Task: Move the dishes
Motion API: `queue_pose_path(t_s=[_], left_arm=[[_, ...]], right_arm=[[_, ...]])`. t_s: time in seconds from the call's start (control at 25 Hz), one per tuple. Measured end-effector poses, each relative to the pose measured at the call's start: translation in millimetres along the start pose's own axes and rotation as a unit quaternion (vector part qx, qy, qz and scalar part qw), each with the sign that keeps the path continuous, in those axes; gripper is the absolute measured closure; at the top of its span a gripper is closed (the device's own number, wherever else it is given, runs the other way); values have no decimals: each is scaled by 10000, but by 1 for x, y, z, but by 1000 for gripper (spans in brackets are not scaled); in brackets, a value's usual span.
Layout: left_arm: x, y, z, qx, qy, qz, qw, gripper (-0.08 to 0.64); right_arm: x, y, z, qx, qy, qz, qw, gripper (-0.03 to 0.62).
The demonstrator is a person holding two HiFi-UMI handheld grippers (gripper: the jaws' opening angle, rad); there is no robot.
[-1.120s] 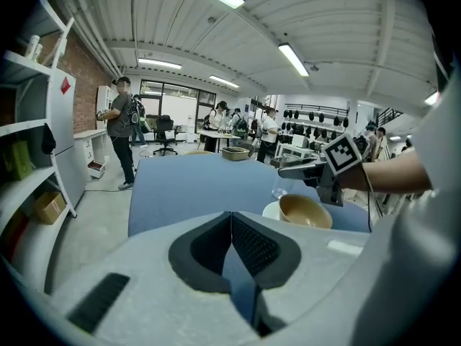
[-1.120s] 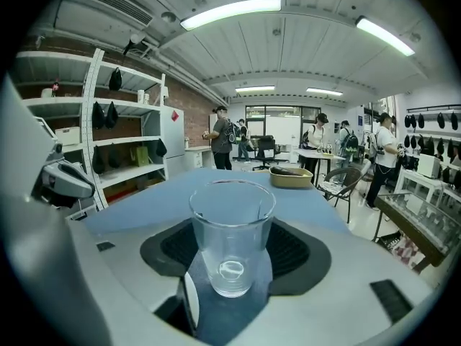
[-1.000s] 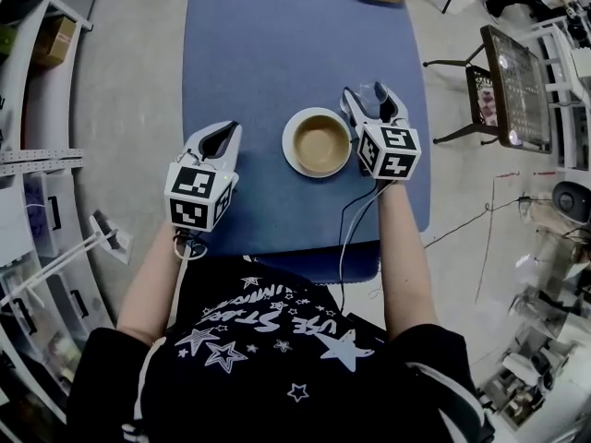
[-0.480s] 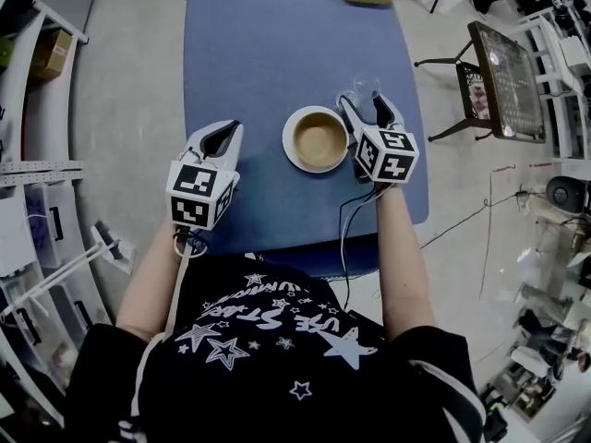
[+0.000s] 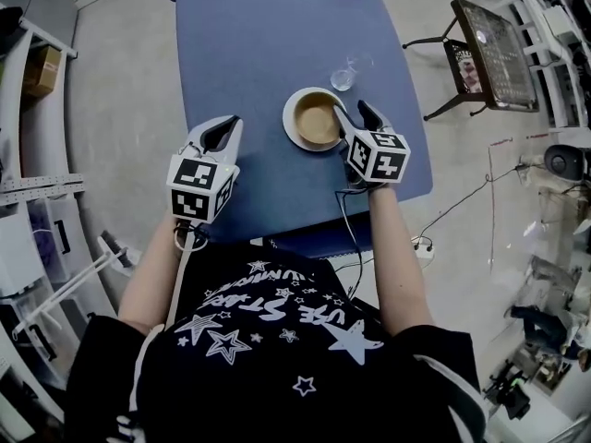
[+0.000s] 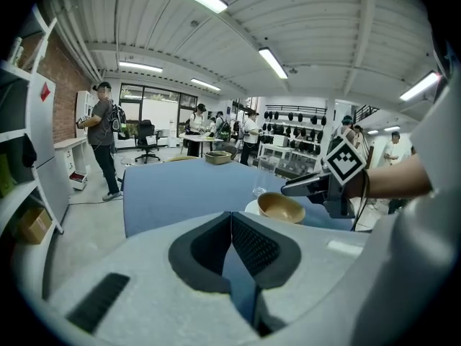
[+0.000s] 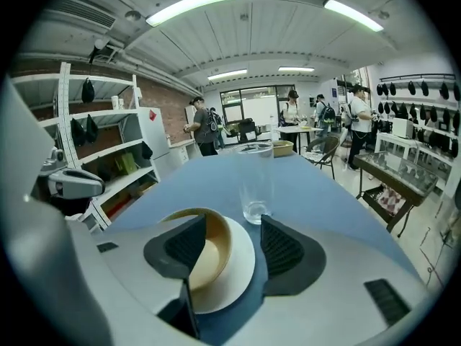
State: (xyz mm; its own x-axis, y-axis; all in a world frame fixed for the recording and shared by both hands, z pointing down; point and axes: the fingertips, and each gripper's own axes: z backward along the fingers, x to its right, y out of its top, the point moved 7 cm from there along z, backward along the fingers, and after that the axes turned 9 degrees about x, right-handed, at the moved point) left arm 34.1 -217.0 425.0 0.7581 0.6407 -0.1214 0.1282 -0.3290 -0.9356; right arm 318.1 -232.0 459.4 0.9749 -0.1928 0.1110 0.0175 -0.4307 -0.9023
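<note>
Tan round bowl [image 7: 209,254] on white plate [image 7: 241,265], rim sitting between the wide jaws of the right gripper [image 5: 353,111], just closing in, pads not pressing. Clear drinking glass [image 7: 256,182] just beyond the tips, on blue table [image 5: 259,44]. Left gripper [image 5: 222,127] well aside, jaws pressed together, empty.
</note>
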Motion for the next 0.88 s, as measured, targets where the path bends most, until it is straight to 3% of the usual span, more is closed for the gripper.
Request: queue_pose_path(t_s=[0.36,0.64,0.88], left_arm=[[8,-8,10,-102,-224,-78,9997,540],[7,-10,16,-145,-247,-74,9996,540],[3,-12,17,-140,-238,-50,9996,540]], right_arm=[[-10,-25,3,-524,-139,-515,9972,428],[-5,-28,3,-525,-537,-544,9957,532],[-5,-25,1,-542,-604,-661,9945,566]])
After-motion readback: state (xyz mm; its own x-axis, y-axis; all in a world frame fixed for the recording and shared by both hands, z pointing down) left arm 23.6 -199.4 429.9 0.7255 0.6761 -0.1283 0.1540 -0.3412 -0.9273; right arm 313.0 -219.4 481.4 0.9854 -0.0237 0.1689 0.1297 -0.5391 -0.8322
